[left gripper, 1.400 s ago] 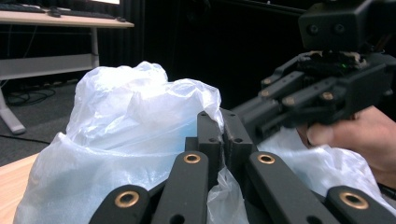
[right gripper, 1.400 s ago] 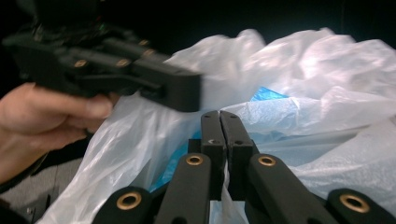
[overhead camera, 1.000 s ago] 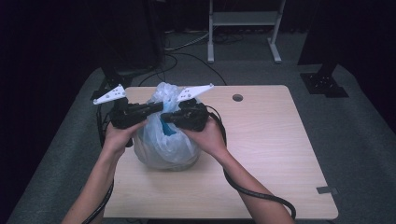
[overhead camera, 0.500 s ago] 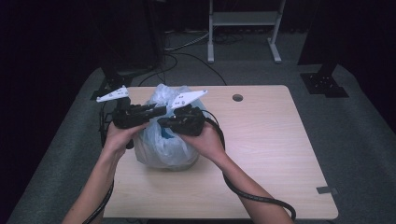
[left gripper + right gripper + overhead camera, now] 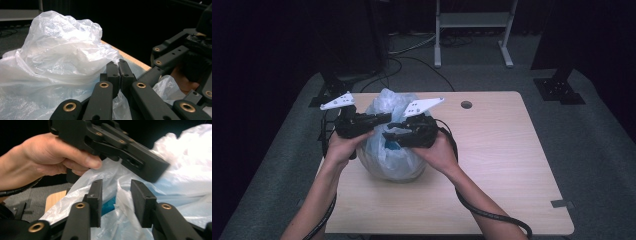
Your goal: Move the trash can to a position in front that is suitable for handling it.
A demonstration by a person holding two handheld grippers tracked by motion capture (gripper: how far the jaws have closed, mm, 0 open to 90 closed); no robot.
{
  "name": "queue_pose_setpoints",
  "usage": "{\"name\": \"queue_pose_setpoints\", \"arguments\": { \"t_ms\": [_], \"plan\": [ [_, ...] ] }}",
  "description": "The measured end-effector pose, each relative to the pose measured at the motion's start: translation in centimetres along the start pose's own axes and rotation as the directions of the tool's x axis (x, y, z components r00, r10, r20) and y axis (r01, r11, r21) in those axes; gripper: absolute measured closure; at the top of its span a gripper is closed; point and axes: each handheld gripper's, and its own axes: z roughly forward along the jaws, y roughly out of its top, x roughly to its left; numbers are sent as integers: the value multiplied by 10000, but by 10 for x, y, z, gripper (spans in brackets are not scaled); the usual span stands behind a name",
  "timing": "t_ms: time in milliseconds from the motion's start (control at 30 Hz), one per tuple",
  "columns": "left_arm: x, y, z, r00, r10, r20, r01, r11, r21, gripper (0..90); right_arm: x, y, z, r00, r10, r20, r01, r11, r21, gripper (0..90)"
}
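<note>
Plastic fills most of what I see from both grippers: a translucent white plastic bag (image 5: 392, 150) sits on the left half of the wooden table (image 5: 502, 165), bulging and crumpled, with something blue showing through its middle in the high view.

My left gripper (image 5: 379, 119) reaches in from the left, level, over the top of the bag. Its jaws have just been closing, and in the left gripper view (image 5: 118, 68) the two black pads stand pressed together. Film crowds around the linkage below them, but I cannot tell whether any is caught between the pads.

My right gripper (image 5: 393, 134) comes in from the right, pointing back toward the left one, so the two nearly meet above the bag. Its jaws have just been opening; in the right gripper view (image 5: 116, 200) they stand partly apart, with a ridge of bag film rising in the gap between them. The pads do not press on it.

Beyond those jaws the same view shows my left hand (image 5: 47, 160) wrapped around the left gripper's body, close above the bag. A cable (image 5: 492, 215) trails from the right gripper along my right forearm toward the near table edge.
</note>
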Motion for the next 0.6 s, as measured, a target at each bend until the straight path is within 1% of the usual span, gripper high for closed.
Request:
{"name": "queue_pose_setpoints", "arguments": {
  "t_ms": [33, 67, 100, 167, 267, 333, 400, 600],
  "plan": [
    [0, 1, -1, 10000, -5, 26, 6, 10000, -84, 898, -2, 0, -2, 9999, 106, -15, -106, 9999, -126, 551],
    [-1, 3, -2, 10000, 2, 38, -2, 9999, -142, 898, -3, 0, -5, 9998, 213, 64, -212, 9995, -222, 484],
    [-1, 5, -3, 10000, -5, 53, 6, 9998, -222, 898, -5, 0, -7, 9992, 322, 240, -314, 9991, -300, 430],
    [-2, 8, -5, 9999, 7, 104, -3, 9994, -358, 898, -9, 0, -10, 9982, 510, 318, -496, 9977, -454, 371],
    [-5, 13, -7, 9998, 116, 160, -108, 9987, -488, 898, -14, 1, -11, 9954, 935, 218, -924, 9947, -455, 285],
    [-8, 16, -7, 9996, 170, 218, -157, 9983, -564, 898, -17, 1, -10, 9934, 1142, 46, -1139, 9928, -383, 263],
    [-11, 18, -6, 9994, 233, 273, -216, 9979, -605, 898, -18, 2, -8, 9929, 1193, 1, -1192, 9924, -310, 247],
    [-18, 20, -1, 9977, 466, 492, -442, 9978, -486, 897, -18, 5, 1, 9916, 1263, -272, -1265, 9919, -59, 225]
  ]
}}
